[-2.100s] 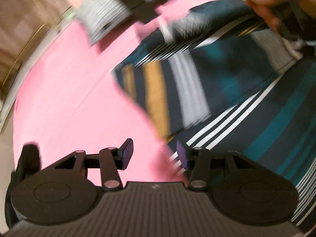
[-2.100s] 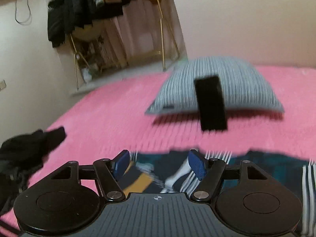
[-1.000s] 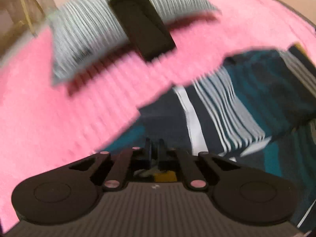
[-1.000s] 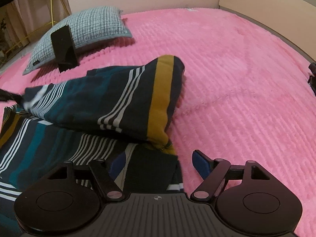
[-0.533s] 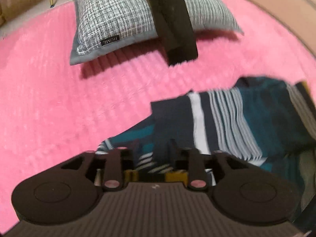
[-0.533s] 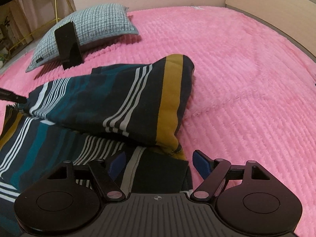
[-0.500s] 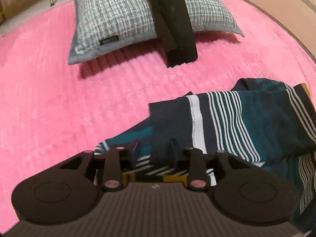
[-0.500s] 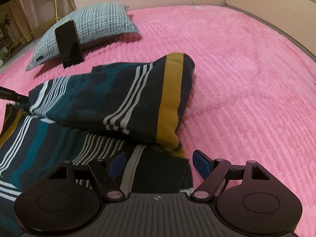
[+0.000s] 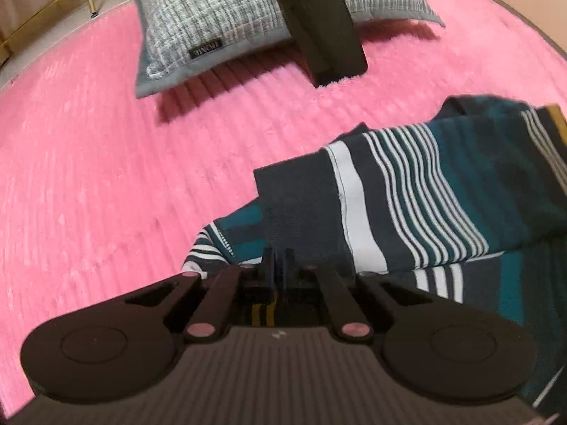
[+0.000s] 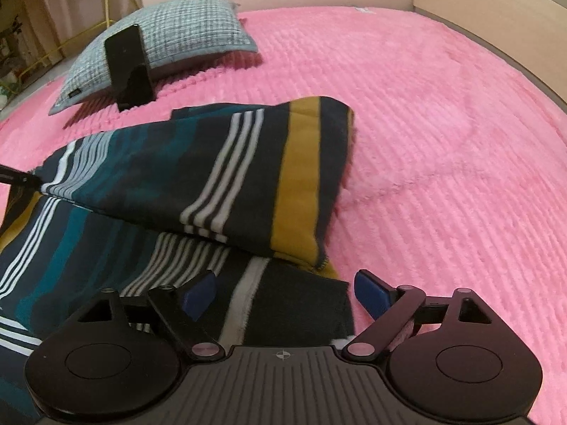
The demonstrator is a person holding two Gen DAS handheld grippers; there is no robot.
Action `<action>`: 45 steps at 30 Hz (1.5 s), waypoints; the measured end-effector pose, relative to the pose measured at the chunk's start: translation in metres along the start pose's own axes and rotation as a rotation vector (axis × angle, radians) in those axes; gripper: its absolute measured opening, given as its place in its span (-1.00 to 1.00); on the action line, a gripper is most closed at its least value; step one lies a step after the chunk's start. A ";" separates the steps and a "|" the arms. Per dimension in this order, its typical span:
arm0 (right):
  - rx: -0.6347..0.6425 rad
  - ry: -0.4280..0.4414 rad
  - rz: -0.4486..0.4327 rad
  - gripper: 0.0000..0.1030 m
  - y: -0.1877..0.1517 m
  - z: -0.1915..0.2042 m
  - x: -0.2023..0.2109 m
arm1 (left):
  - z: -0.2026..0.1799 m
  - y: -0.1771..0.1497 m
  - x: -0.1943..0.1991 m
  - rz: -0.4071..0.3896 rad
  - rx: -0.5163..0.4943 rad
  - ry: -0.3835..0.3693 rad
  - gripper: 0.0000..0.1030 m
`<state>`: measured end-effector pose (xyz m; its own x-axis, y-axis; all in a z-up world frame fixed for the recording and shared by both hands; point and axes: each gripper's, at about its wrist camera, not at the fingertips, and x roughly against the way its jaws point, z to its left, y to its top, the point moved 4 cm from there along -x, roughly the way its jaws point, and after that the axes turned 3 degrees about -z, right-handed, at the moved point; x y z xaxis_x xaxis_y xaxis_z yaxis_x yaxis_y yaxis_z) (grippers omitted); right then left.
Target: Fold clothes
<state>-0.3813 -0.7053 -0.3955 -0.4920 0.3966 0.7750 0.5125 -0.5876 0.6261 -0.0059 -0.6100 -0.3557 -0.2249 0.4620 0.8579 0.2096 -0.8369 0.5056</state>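
A striped sweater (image 10: 149,191) in navy, teal, white and mustard lies on the pink bedspread (image 10: 443,148), with one sleeve (image 9: 407,194) folded across its body. In the left wrist view my left gripper (image 9: 278,265) is shut, its fingers pinched on the sleeve's dark cuff (image 9: 297,209). Its tip (image 10: 16,179) also shows at the left edge of the right wrist view, meeting the sleeve's end. My right gripper (image 10: 285,294) hovers low over the sweater's dark hem (image 10: 301,304). Its jaws are opening wide; the blue pads (image 10: 200,292) do not press on the cloth between them.
A grey checked pillow (image 9: 219,10) lies at the far side of the bed, with a black phone (image 9: 319,17) propped against it. A beige bed frame (image 10: 496,3) runs along the right. A gold rack (image 9: 53,3) stands off the bed at the left.
The left jaws were slightly apart half a second ago and are now closed on the cuff. The right jaws have spread wider. The sleeve lies where it did.
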 end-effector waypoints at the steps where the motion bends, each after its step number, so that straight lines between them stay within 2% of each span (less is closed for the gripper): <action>1: 0.005 0.002 0.004 0.70 0.000 0.001 -0.001 | 0.000 0.001 0.000 -0.007 -0.008 0.013 -0.95; 4: 0.001 -0.003 0.012 0.70 -0.002 -0.002 -0.004 | 0.008 0.002 0.008 -0.035 -0.001 0.071 -0.95; 7: -0.034 -0.014 -0.026 0.70 0.002 -0.012 -0.002 | 0.012 0.003 0.027 -0.078 0.004 0.098 -0.92; 10: -0.086 -0.022 -0.097 0.70 0.013 -0.021 0.002 | 0.004 0.002 0.046 -0.117 -0.008 0.079 -0.86; 12: -0.118 -0.029 -0.111 0.70 0.021 -0.027 -0.005 | -0.007 0.000 0.056 -0.125 -0.024 0.051 -0.83; 14: -0.118 -0.036 -0.077 0.70 0.024 -0.031 -0.019 | -0.027 -0.007 0.059 -0.116 -0.078 0.026 -0.79; 16: -0.053 -0.059 -0.004 0.70 0.020 -0.031 -0.038 | -0.045 -0.016 0.060 -0.098 -0.110 0.010 -0.78; 21: 0.001 -0.066 -0.029 0.70 0.018 -0.040 -0.025 | -0.079 -0.048 0.075 -0.052 -0.128 -0.021 -0.76; 24: 0.000 -0.007 -0.078 0.70 0.009 -0.041 0.006 | -0.093 -0.078 0.093 -0.020 -0.129 -0.016 -0.67; 27: 0.062 0.105 -0.095 0.70 -0.013 -0.029 0.036 | -0.109 -0.114 0.114 0.017 -0.127 -0.026 -0.60; 30: 0.182 0.219 -0.025 0.70 -0.051 -0.005 0.062 | -0.131 -0.156 0.137 0.052 -0.178 -0.031 -0.52; 33: 0.249 0.271 0.055 0.70 -0.090 0.010 0.078 | -0.146 -0.188 0.153 0.078 -0.201 -0.053 -0.45; 37: 0.327 0.244 0.130 0.70 -0.137 0.019 0.093 | -0.163 -0.228 0.166 0.105 -0.248 -0.104 -0.40; 40: 0.351 0.196 0.155 0.70 -0.160 0.019 0.104 | -0.174 -0.252 0.171 0.102 -0.306 -0.144 -0.36; 45: 0.365 0.130 0.153 0.70 -0.186 0.021 0.114 | -0.181 -0.282 0.184 0.015 -0.462 -0.170 -0.34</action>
<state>-0.5181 -0.5361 -0.4219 -0.4637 0.2181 0.8587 0.7911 -0.3345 0.5121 -0.2786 -0.3419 -0.3568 -0.0581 0.4583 0.8869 -0.2406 -0.8686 0.4331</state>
